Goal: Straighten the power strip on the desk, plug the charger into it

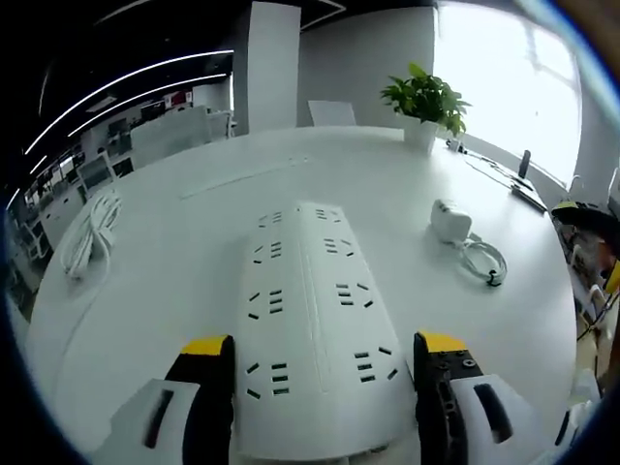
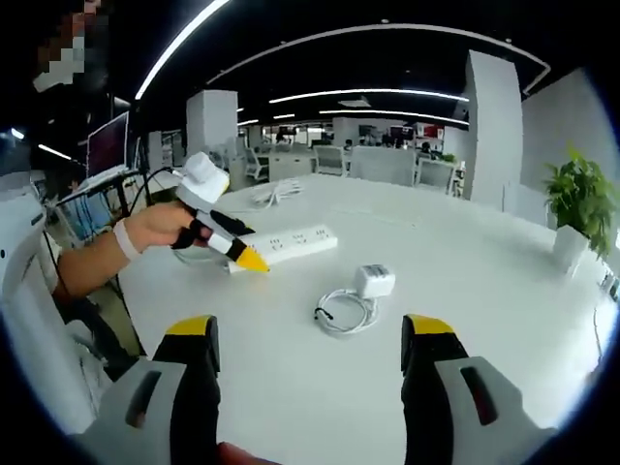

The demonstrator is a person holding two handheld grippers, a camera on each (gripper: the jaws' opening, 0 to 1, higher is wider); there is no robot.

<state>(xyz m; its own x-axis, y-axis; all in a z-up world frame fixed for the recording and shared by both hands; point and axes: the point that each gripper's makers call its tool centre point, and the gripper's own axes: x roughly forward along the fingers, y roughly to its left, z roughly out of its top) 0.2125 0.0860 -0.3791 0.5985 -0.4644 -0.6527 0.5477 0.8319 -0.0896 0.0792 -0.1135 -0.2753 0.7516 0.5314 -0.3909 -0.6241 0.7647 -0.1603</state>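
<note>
A long white power strip (image 1: 315,320) lies on the white desk (image 1: 174,291), running away from me. My left gripper (image 1: 325,344) is open, and its yellow-tipped jaws straddle the strip's near end, one on each side. In the right gripper view that left gripper (image 2: 228,242) is held by a hand at the end of the power strip (image 2: 291,244). The white charger (image 1: 450,221) sits to the strip's right with its coiled cable (image 1: 484,260). My right gripper (image 2: 310,329) is open above the desk, short of the charger (image 2: 374,281) and its cable (image 2: 341,312).
A potted plant (image 1: 426,97) stands at the desk's far edge, also seen as the plant (image 2: 581,203). Another coiled white cord (image 1: 89,232) lies far left on the desk. A person's hand and forearm (image 2: 126,242) reach in from the left. Office desks and chairs stand behind.
</note>
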